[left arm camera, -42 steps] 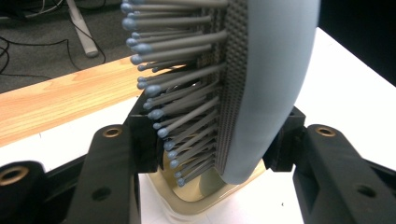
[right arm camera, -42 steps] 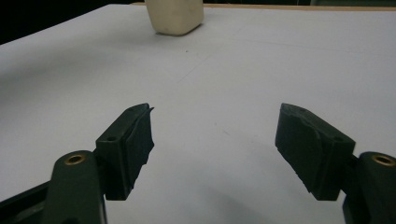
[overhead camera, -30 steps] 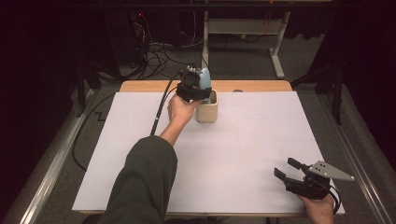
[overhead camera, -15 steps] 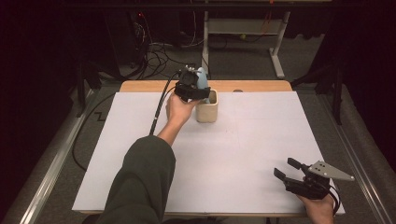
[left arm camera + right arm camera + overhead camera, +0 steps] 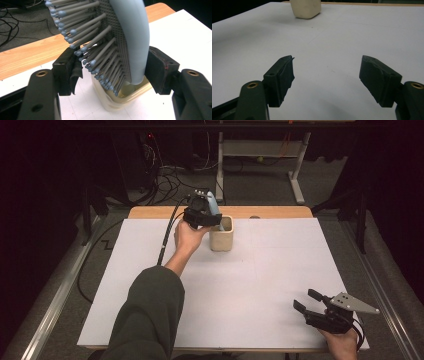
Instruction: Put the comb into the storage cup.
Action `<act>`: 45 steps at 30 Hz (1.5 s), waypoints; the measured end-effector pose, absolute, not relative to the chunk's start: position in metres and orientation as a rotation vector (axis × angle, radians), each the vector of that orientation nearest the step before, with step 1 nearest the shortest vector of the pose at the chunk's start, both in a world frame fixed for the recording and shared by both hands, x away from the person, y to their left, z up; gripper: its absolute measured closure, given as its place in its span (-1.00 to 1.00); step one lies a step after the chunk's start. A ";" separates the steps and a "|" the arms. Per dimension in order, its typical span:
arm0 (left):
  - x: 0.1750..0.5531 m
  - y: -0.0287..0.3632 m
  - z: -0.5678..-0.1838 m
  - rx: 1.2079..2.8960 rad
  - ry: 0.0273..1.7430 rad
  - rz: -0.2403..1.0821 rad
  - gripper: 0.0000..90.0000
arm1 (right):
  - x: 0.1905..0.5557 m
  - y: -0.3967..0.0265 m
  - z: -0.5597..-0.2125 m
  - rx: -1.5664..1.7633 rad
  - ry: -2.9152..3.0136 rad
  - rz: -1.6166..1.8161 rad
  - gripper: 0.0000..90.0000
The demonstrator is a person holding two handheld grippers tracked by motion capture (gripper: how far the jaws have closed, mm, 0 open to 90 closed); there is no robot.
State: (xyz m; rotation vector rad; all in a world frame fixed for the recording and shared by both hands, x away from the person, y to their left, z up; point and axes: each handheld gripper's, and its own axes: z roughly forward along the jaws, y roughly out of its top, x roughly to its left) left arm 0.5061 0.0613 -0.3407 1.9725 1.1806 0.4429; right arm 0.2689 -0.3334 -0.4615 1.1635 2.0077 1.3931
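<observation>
White sheet [image 5: 260,280] (wood edge [image 5: 280,212] behind), cables [image 5: 165,175] beyond

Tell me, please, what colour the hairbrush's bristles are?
Grey with blue-grey ball tips; the hairbrush shows best in the left gripper view.

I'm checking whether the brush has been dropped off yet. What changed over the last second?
The left gripper has just been opening its jaws around the hairbrush, whose handle now stands in the beige cup; the bristle-side pad stands off the bristles. The hand barely shifted. The right gripper stayed open near the table's near right corner.
</observation>
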 end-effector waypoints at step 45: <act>0.487 0.093 -0.337 1.943 1.149 0.459 -0.24 | 0.269 -0.333 -0.461 1.160 2.004 1.385 -0.37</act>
